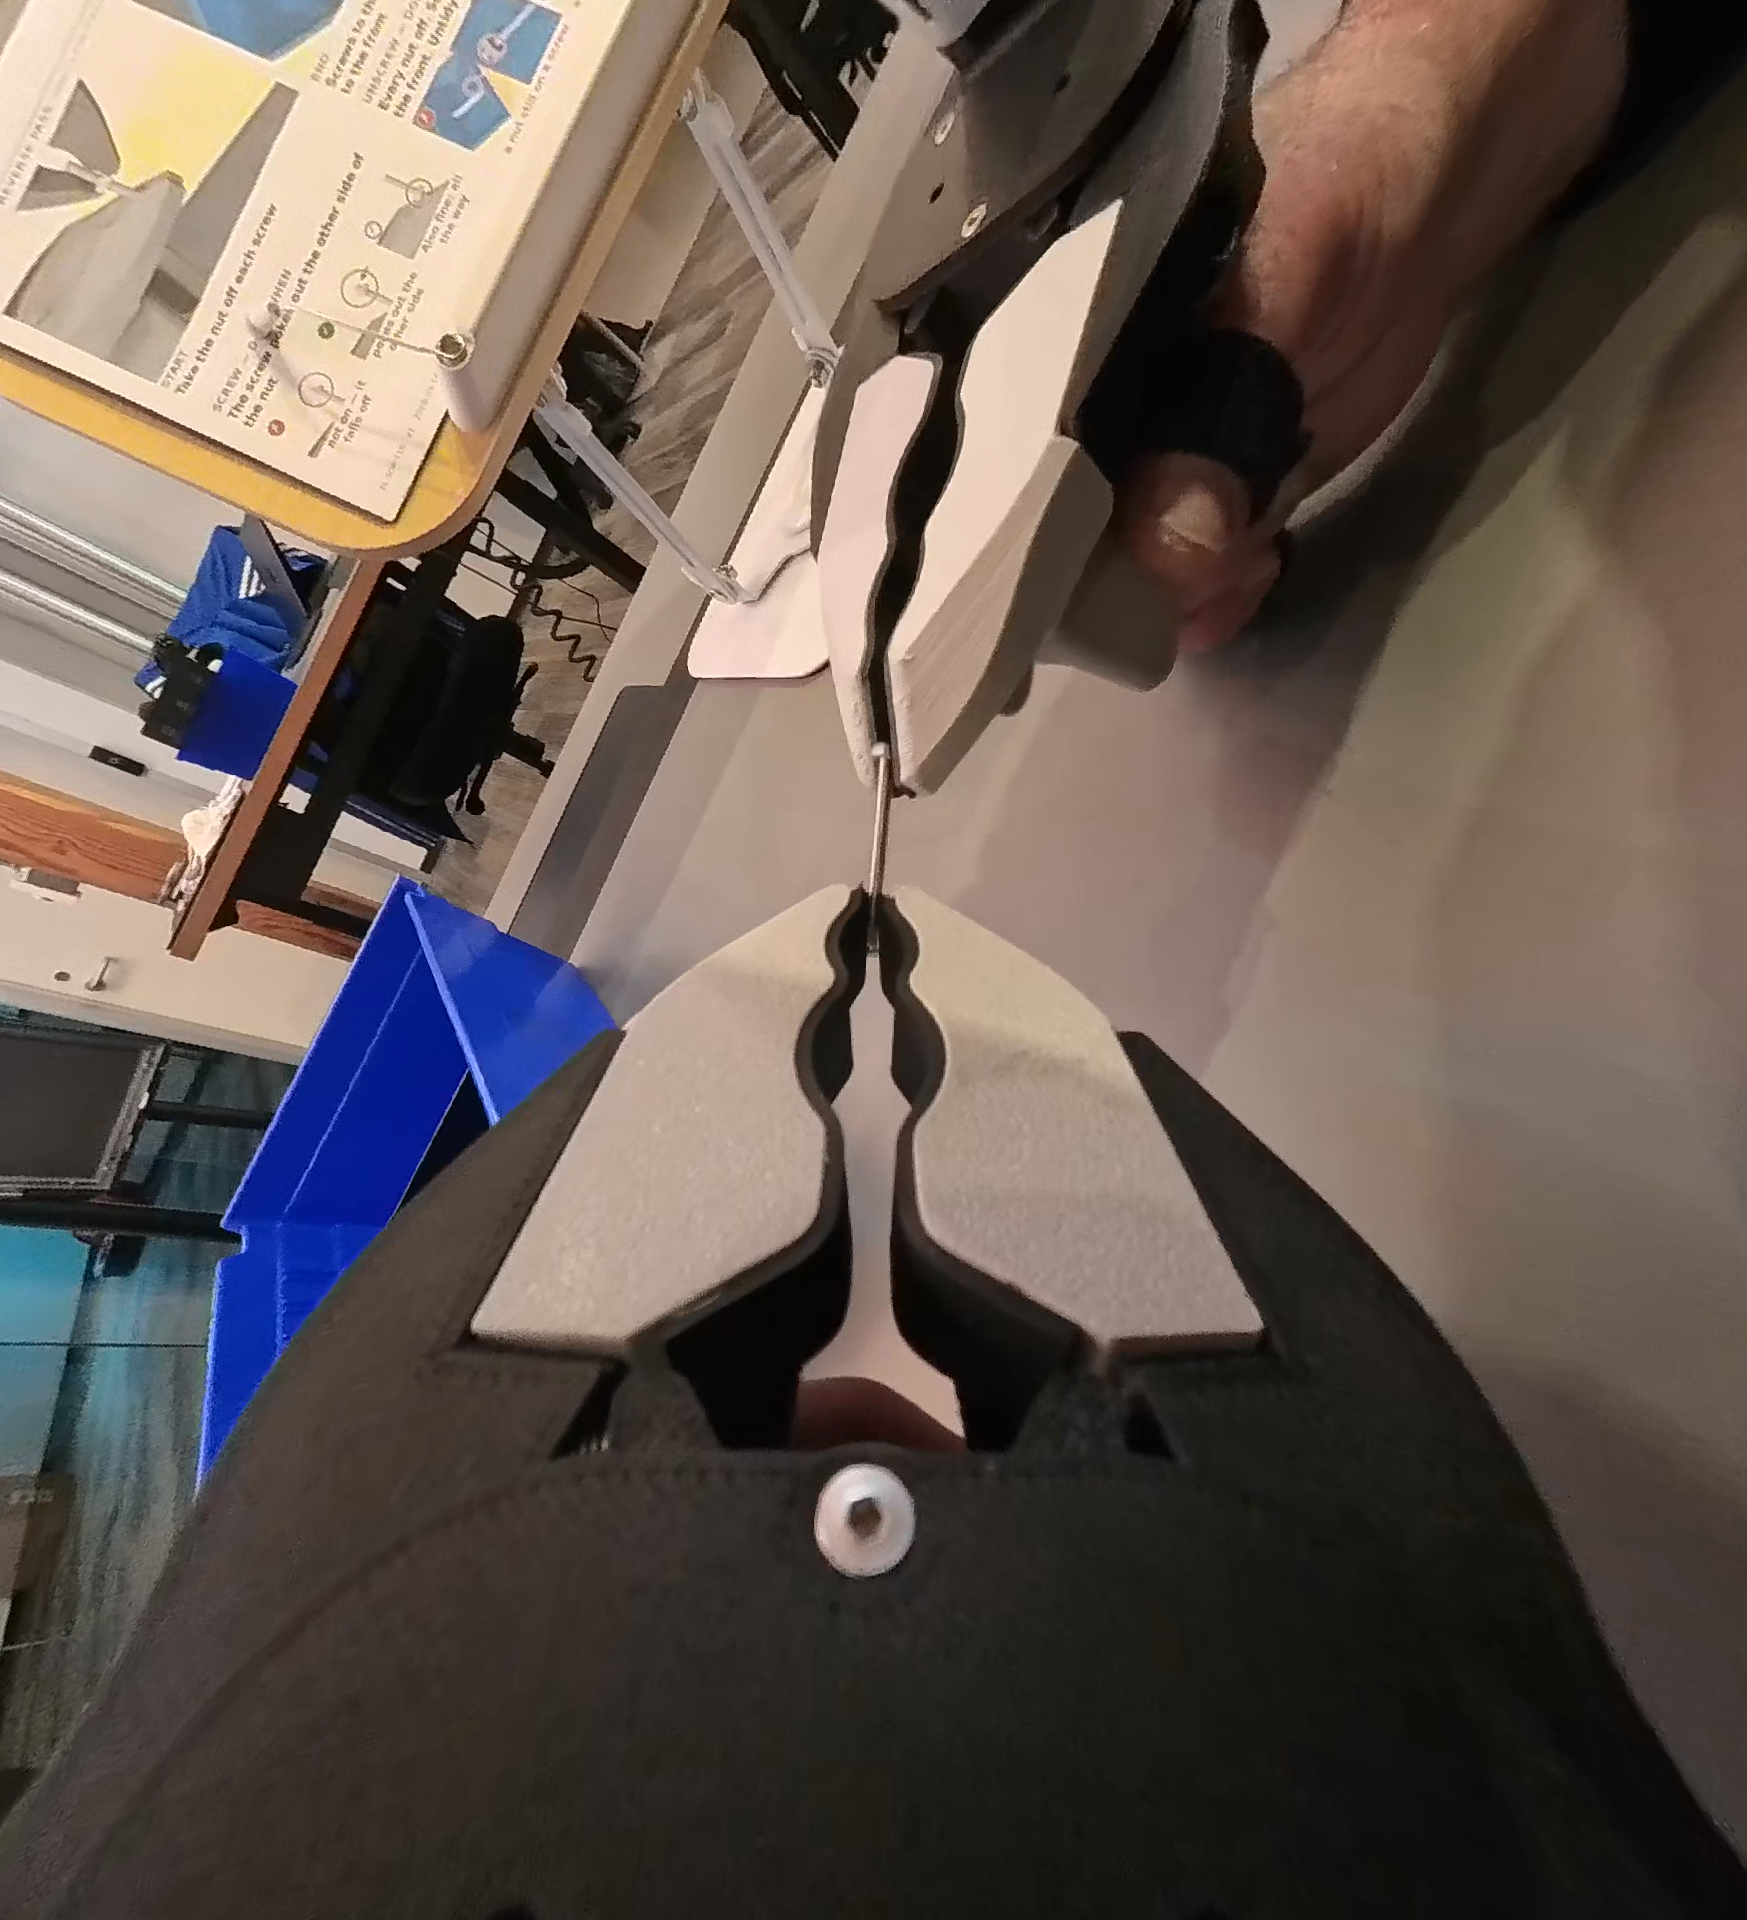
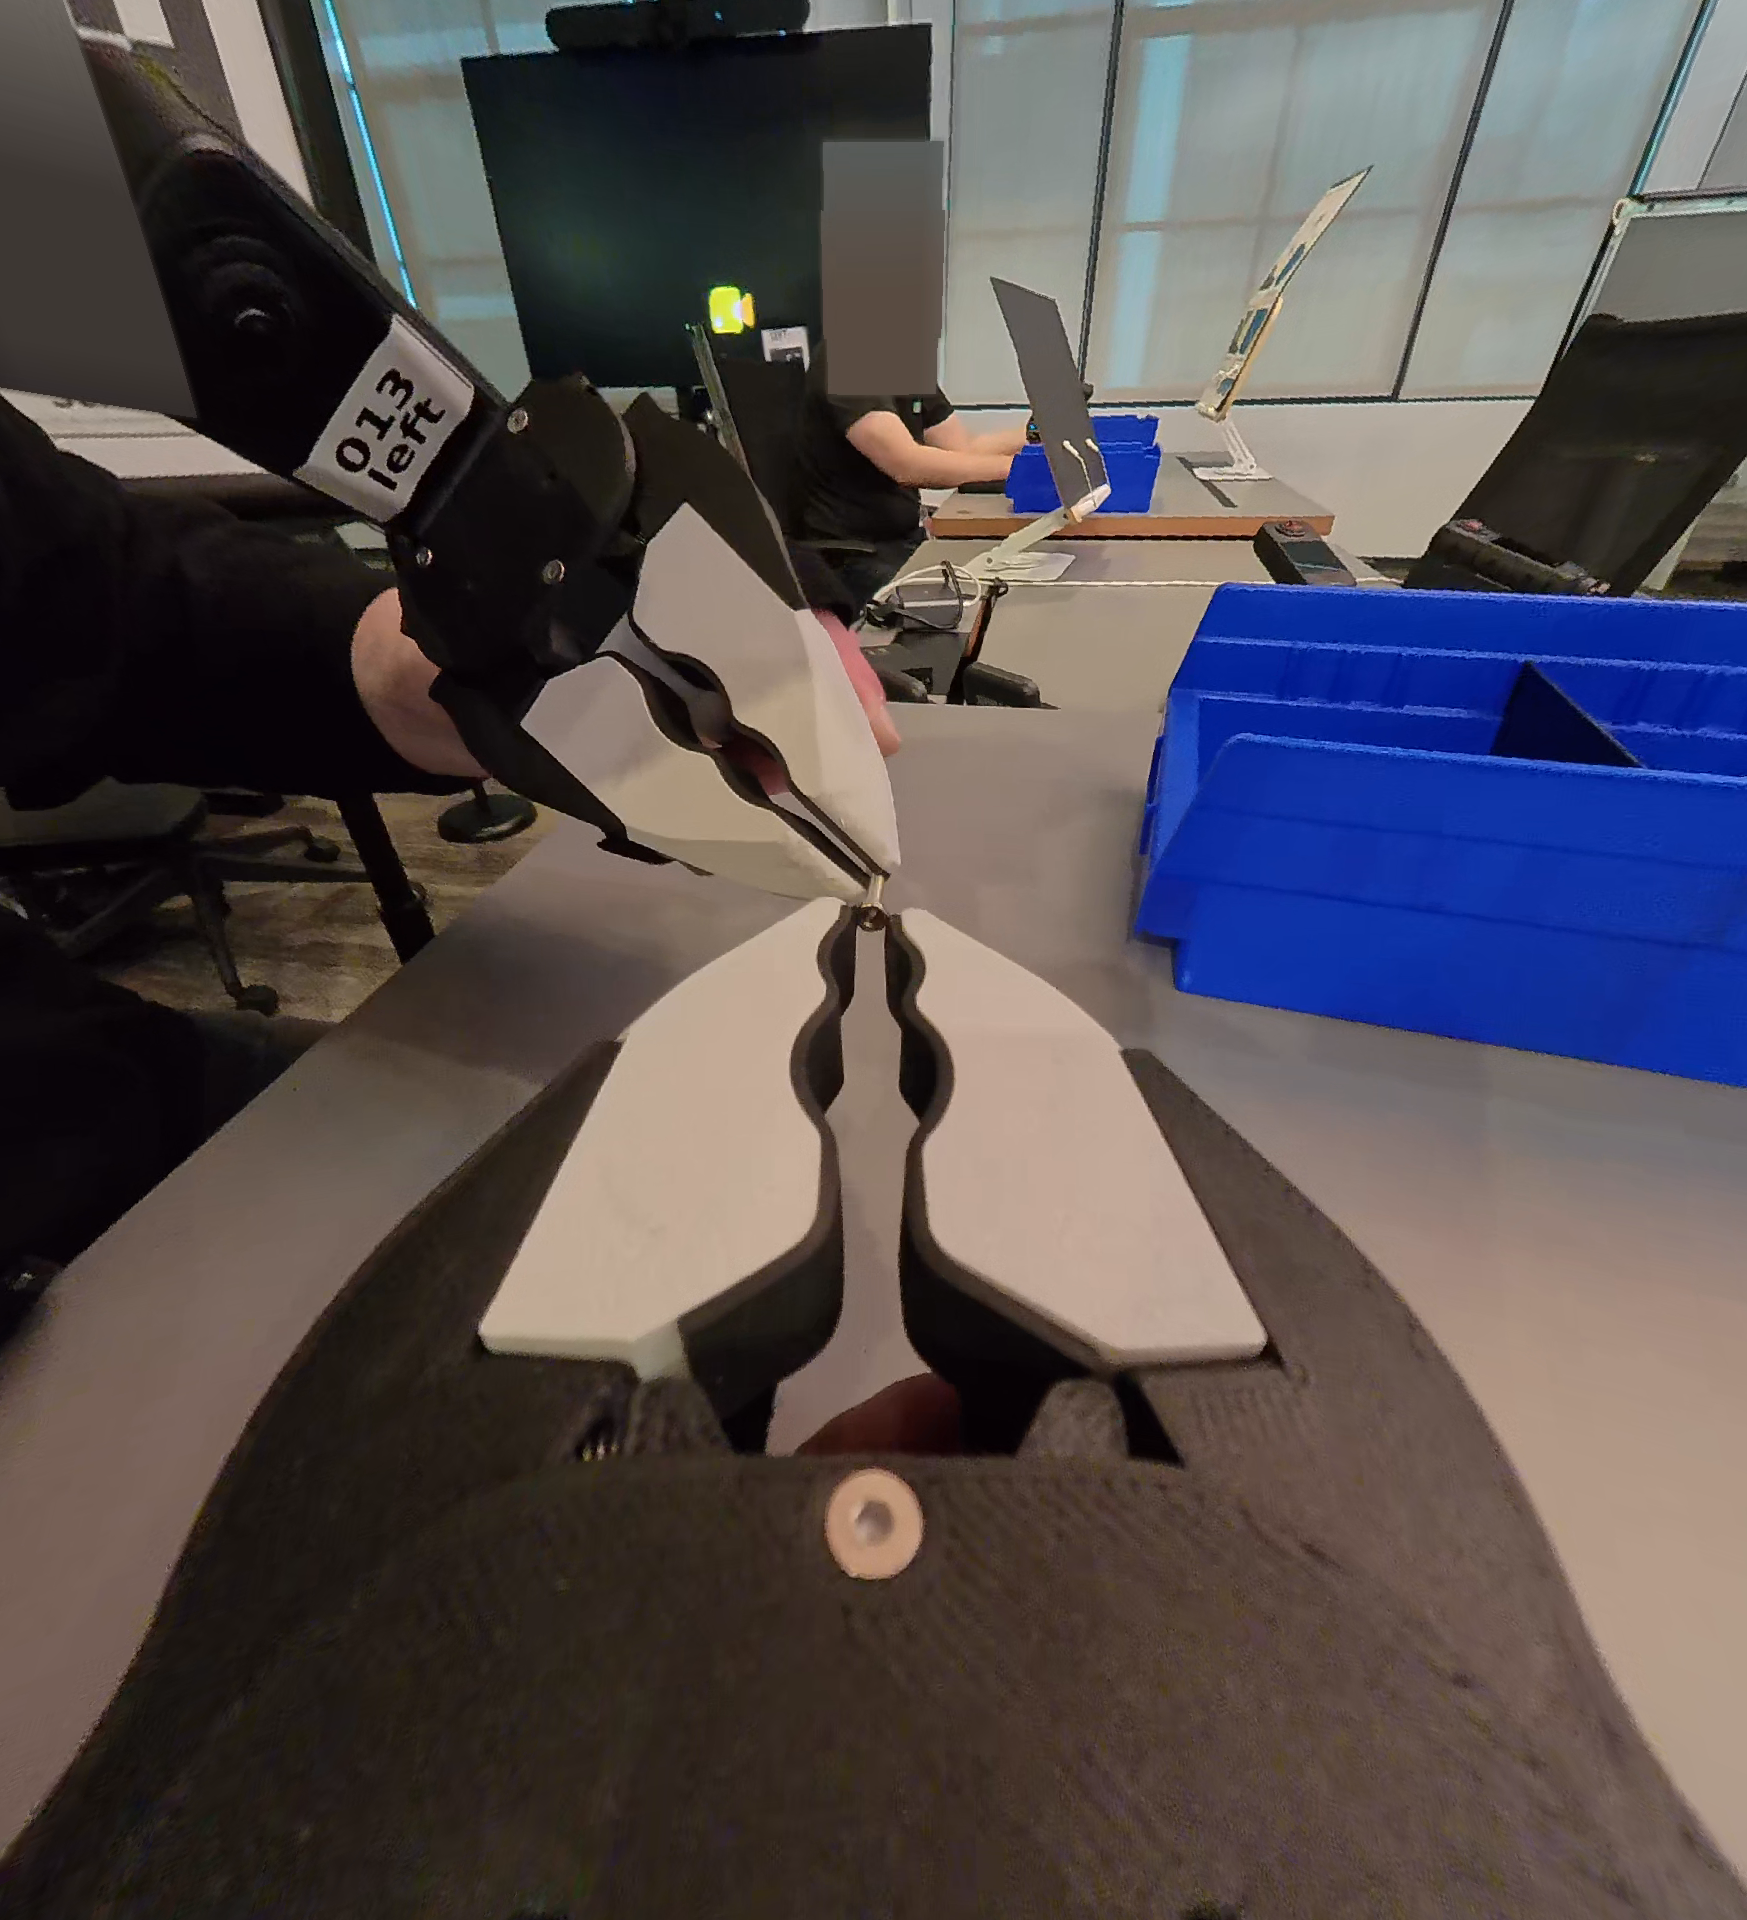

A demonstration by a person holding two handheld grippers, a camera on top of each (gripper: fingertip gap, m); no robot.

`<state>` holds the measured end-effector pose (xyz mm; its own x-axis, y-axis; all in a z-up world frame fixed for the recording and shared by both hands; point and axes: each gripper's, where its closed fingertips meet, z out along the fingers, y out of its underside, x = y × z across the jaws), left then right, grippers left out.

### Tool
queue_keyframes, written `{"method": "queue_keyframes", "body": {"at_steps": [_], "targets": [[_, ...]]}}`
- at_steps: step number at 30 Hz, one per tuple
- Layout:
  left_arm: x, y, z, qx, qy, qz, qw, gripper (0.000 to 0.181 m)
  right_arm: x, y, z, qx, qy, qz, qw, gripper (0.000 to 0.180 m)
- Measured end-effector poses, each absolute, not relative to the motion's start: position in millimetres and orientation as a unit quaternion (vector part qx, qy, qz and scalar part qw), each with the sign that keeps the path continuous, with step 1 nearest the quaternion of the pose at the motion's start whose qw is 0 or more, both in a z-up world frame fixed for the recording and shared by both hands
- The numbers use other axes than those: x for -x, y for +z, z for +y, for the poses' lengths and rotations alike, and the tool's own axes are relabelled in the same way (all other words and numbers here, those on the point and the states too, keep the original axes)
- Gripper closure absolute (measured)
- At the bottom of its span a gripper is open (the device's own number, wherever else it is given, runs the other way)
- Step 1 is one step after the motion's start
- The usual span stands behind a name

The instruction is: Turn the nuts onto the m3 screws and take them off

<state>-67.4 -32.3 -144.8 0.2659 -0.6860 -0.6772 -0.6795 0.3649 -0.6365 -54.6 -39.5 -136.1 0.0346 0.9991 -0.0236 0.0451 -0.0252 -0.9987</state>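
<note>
Here the left gripper is clenched, its pale fingertips pinching one end of a thin, bright metal m3 screw. The screw is a slim silver rod, straight and bare along the stretch that shows, bridging the short gap between the two grippers above the grey table. The right gripper faces it tip to tip and is clamped on the far end of the same screw, with a person's hand wrapped round its handle.

From the right wrist view, the right gripper pinches a small dark-centred piece at its very tip, probably the nut, though it is too small to be sure. The screw shows only as a short silver stub running up from there into the closed tips of the left gripper, which slants down from the upper left.

Further out, a blue bin with a dark divider stands on the table to the right, well apart from the grippers. An instruction sheet on a board stands beyond.
</note>
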Motion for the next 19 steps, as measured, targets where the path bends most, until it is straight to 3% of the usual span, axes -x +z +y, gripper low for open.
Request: {"method": "queue_keyframes", "body": {"at_steps": [19], "targets": [[65.0,-143.2,-32.4,0.559,-0.002,0.603,0.569,0.179,54.3,-135.9,-38.3,0.533,0.507,-0.482,0.476,0.17]]}}
